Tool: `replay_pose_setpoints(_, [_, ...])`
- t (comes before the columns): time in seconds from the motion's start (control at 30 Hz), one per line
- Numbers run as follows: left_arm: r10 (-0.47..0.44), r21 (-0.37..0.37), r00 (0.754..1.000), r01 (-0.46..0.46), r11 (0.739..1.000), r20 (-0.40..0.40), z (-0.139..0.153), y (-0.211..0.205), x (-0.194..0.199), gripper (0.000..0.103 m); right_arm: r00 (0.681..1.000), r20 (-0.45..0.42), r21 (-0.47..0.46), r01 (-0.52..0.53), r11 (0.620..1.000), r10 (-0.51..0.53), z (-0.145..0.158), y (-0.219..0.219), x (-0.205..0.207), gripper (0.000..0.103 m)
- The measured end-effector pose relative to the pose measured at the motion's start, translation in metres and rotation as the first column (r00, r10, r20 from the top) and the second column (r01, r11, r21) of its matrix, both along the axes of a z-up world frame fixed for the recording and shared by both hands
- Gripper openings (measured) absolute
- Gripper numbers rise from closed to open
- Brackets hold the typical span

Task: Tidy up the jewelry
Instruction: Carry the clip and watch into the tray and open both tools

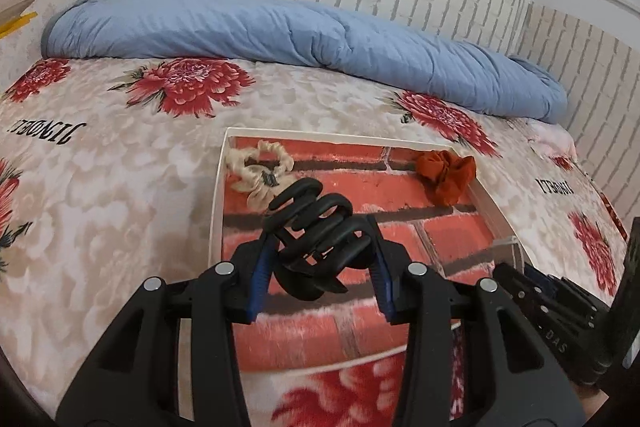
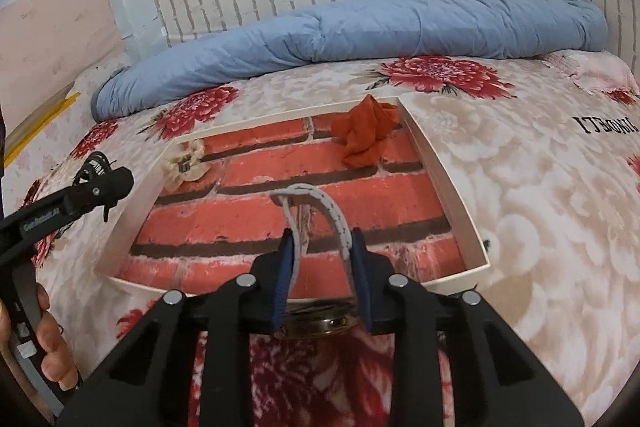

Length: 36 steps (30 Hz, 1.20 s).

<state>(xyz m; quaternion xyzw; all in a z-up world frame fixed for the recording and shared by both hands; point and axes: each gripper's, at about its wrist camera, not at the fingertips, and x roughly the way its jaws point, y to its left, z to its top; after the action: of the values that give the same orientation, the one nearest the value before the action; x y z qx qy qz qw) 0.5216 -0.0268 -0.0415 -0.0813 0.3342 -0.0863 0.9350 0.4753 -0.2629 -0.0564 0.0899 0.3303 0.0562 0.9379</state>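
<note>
Hair claw (image 1: pixel 312 227) sits clamped in the left tool (image 1: pixel 320 259); right tool (image 2: pixel 320 259) grips a watch (image 2: pixel 316 323), tray (image 2: pixel 448 195) ahead.

both grippers closed on a load, held forward and low

the left gripper (image 1: pixel 320 259) has its blue-padded fingers (image 1: pixel 262 267) pressed against a black hair claw (image 1: pixel 316 239). the right gripper (image 2: pixel 320 267) pinches a white-strapped watch (image 2: pixel 316 227) between its pads. the person's left hand (image 2: pixel 44 343) wraps the left gripper's handle, seen at the right wrist view's left edge.
</note>
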Motion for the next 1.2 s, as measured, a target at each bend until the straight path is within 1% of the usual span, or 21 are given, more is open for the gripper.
replay_pose_setpoints(0.17, [0.001,0.007,1.0,-0.001,1.0,-0.019,-0.003,-0.005,0.023,0.041,1.0,0.002,0.013,0.024,1.0,-0.024,0.005,-0.008,0.016,0.028])
replay_pose_setpoints(0.2, [0.002,0.007,1.0,-0.002,1.0,-0.021,-0.003,-0.005,0.027,0.041,1.0,0.011,0.018,0.028,0.999,-0.029,0.008,-0.01,0.019,0.026])
replay_pose_setpoints(0.27, [0.005,-0.003,1.0,-0.005,1.0,-0.031,-0.005,-0.006,0.037,0.041,0.999,0.022,0.032,0.036,0.999,-0.037,0.016,-0.013,0.025,0.026])
replay_pose_setpoints(0.33, [0.006,-0.008,0.999,-0.006,1.0,-0.036,-0.007,-0.007,0.044,0.041,0.998,0.036,0.019,0.042,0.999,-0.042,0.024,-0.014,0.034,0.025])
replay_pose_setpoints(0.43, [0.006,0.006,0.999,-0.005,1.0,-0.044,-0.012,-0.01,0.053,0.041,0.998,0.038,-0.015,0.048,0.999,-0.047,0.029,-0.011,0.052,0.024])
replay_pose_setpoints(0.53, [0.008,0.016,0.998,-0.007,1.0,-0.054,-0.015,-0.011,0.06,0.041,0.999,0.021,-0.04,0.045,0.998,-0.045,0.023,-0.007,0.076,0.024])
replay_pose_setpoints(0.67, [0.008,0.053,0.998,-0.005,0.999,-0.06,-0.024,-0.015,0.069,0.041,0.998,0.007,-0.075,0.058,0.996,-0.057,0.008,-0.004,0.102,0.024])
replay_pose_setpoints(0.73, [0.007,0.048,0.997,-0.004,0.999,-0.078,-0.029,-0.014,0.074,0.041,0.998,-0.007,-0.072,0.064,0.995,-0.065,0.0,-0.006,0.114,0.024])
replay_pose_setpoints(0.83, [0.021,0.051,0.995,-0.016,0.999,-0.094,-0.034,-0.01,0.082,0.041,0.997,-0.016,-0.078,0.07,0.995,-0.072,-0.009,-0.008,0.123,0.024])
replay_pose_setpoints(0.93, [0.027,0.051,0.994,-0.022,0.998,-0.108,-0.039,-0.007,0.087,0.041,0.997,-0.013,-0.065,0.073,0.995,-0.074,-0.01,-0.011,0.128,0.024])
replay_pose_setpoints(1.03, [0.017,0.053,0.993,-0.011,0.999,-0.114,-0.041,-0.008,0.088,0.041,0.997,-0.012,-0.082,0.069,0.994,-0.071,-0.014,-0.01,0.134,0.024])
replay_pose_setpoints(1.2, [0.012,0.066,0.991,-0.004,0.998,-0.131,-0.043,-0.01,0.089,0.041,0.998,-0.015,-0.065,0.061,0.996,-0.062,-0.014,-0.011,0.136,0.025])
